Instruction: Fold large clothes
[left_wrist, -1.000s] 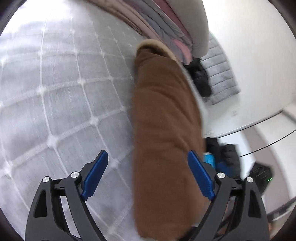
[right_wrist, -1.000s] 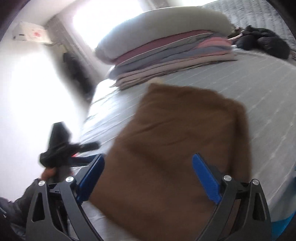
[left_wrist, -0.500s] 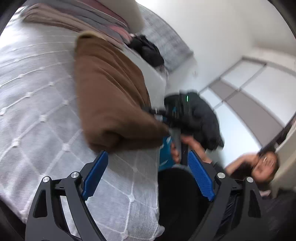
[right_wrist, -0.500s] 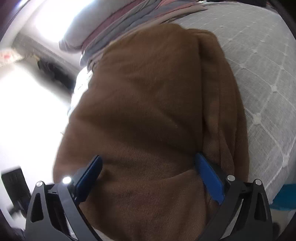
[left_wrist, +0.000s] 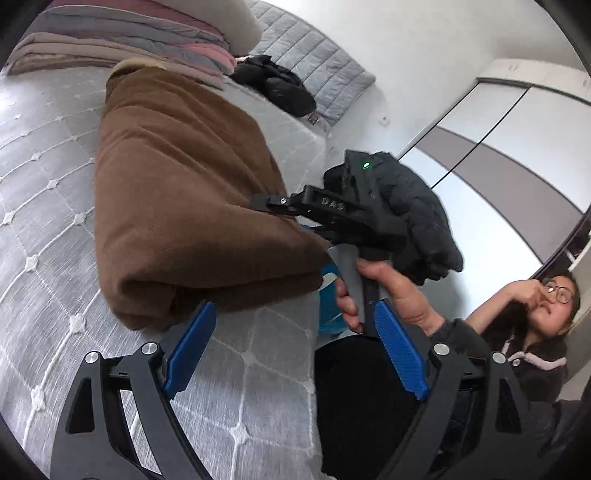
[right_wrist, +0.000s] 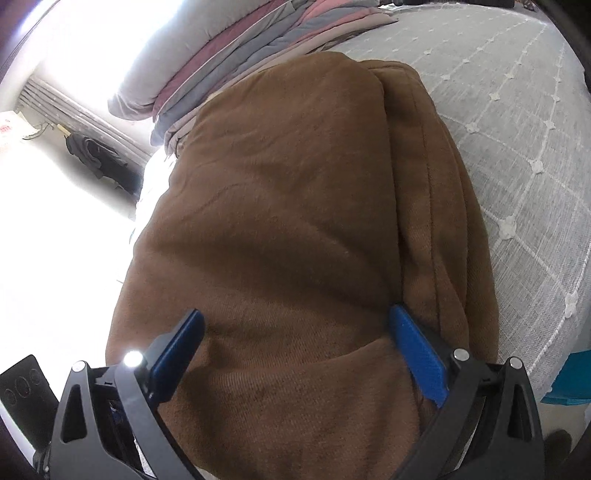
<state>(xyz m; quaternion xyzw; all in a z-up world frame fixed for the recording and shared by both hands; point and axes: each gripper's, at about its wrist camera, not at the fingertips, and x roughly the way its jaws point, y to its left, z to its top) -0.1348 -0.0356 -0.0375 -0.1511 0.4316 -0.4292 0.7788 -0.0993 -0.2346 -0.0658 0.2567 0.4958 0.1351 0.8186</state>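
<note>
Folded brown garment (left_wrist: 177, 206) on grey bed (left_wrist: 55, 206), right gripper (right_wrist: 295, 354) jaws wide, pressed into garment's near end, no clamp, left gripper (left_wrist: 291, 347) jaws wide, empty, just off bed's edge.

brown garment (right_wrist: 295, 229) lower end cut off, window (right_wrist: 55, 129) overexposed

The folded brown garment (left_wrist: 177, 206) took up the near edge of the bed (left_wrist: 48, 206), filling the span between the right gripper (right_wrist: 295, 354) pads. Bare quilt lay open on its left and in front of the left gripper (left_wrist: 291, 343), whose wide jaws held nothing. Stacked blankets (left_wrist: 122, 40) blocked the far end, a black jacket (left_wrist: 277, 85) beside them.
</note>
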